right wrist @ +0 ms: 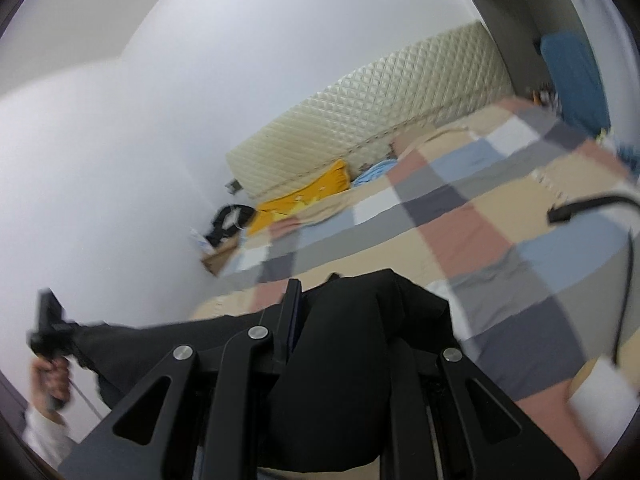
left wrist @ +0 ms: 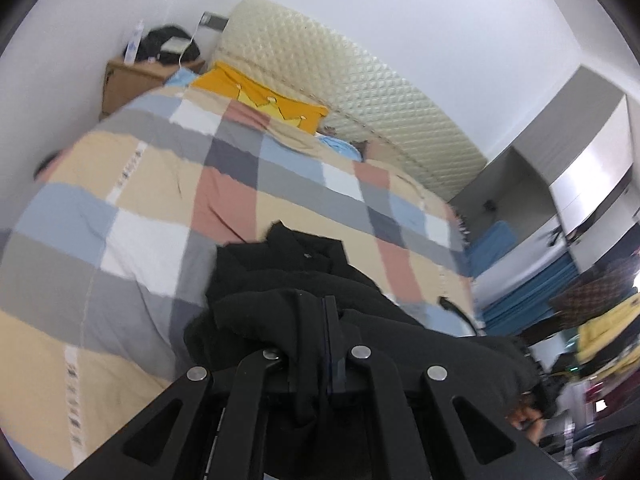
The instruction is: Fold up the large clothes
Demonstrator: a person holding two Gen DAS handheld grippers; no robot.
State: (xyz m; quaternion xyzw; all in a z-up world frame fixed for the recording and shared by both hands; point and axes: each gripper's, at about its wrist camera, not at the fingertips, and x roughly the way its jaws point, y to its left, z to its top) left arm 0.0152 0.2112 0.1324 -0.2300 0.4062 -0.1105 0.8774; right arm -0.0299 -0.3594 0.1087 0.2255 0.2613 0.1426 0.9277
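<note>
Both the left claw [left wrist: 316,320] and right claw [right wrist: 320,320] pinch the bulky black fabric garment [left wrist: 280,280] above the checked patchwork bed quilt [left wrist: 140,200], so its weight could likely slip free.

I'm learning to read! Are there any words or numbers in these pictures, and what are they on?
No text can be read here.
Tiny pale tag on the black garment: too small to read.
Dark marks along the white strips of the checked quilt: blurred, unreadable.
White bottle on the brown bedside box: any label is too blurred to read.
Yellow pillow: shows a crown shape, no letters.
</note>
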